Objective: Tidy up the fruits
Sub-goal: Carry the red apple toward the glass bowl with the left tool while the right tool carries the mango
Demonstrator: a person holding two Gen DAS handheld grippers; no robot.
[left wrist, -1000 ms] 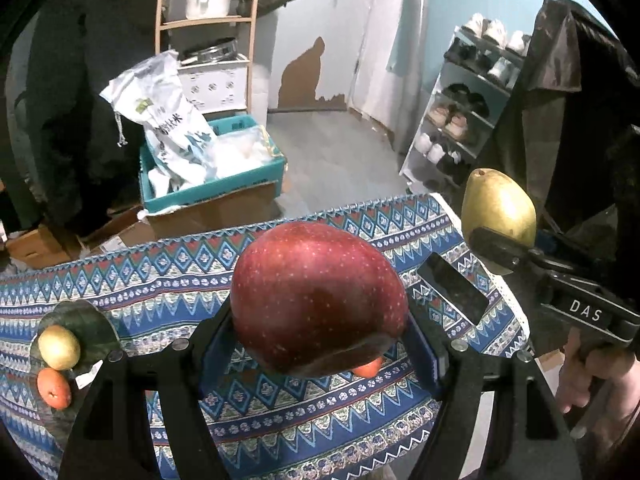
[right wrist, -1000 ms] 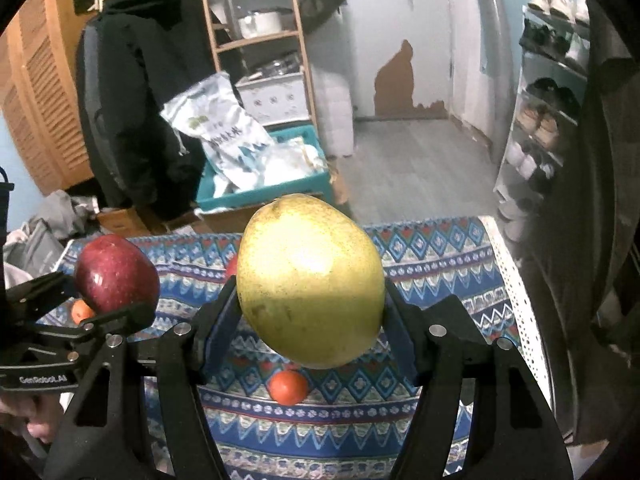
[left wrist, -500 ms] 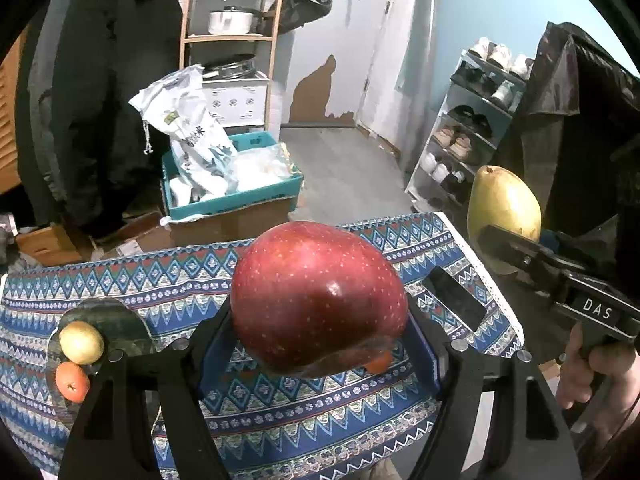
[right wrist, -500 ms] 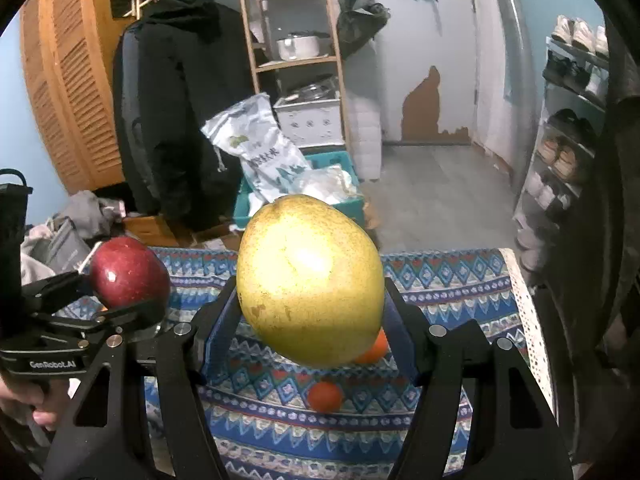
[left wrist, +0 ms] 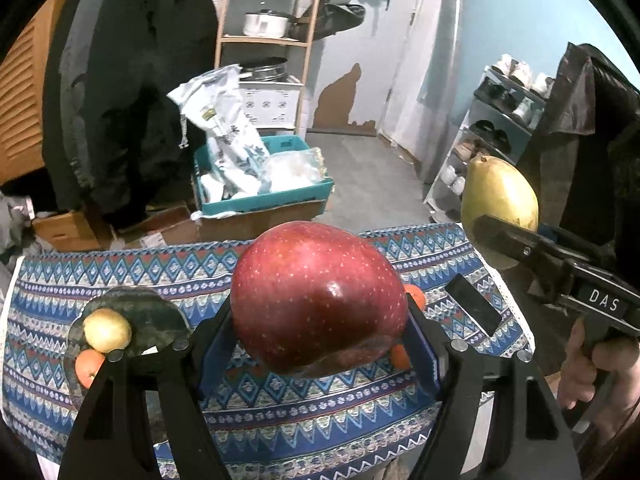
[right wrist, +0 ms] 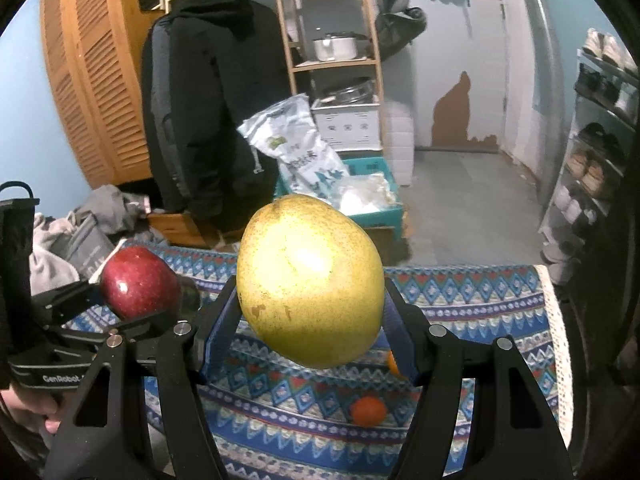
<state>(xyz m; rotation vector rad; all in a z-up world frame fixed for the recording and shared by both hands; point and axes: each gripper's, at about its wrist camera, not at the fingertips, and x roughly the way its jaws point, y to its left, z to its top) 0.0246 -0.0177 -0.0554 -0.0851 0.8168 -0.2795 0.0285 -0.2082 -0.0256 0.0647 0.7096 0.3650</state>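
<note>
1. Clamping a large glossy red apple, the left gripper holds it in the air above the blue patterned tablecloth, the blue pads pressed on both flanks of the fruit.
2. The right gripper is closed the same way on a big speckled yellow-green pear, also lifted clear of the cloth.
3. Risk: both fruits are smooth, rounded and wider than the pads, so a jolt or a quick tilt could roll one out and bruise it on the table or floor.
4. The two grippers sit near each other; crowding toward one spot could knock the fruits together.
5. A dark round plate on the left of the cloth holds a small pale yellow fruit and a small orange, touching.
6. Loose oranges lie on the cloth, so sorting looks unfinished.
</note>
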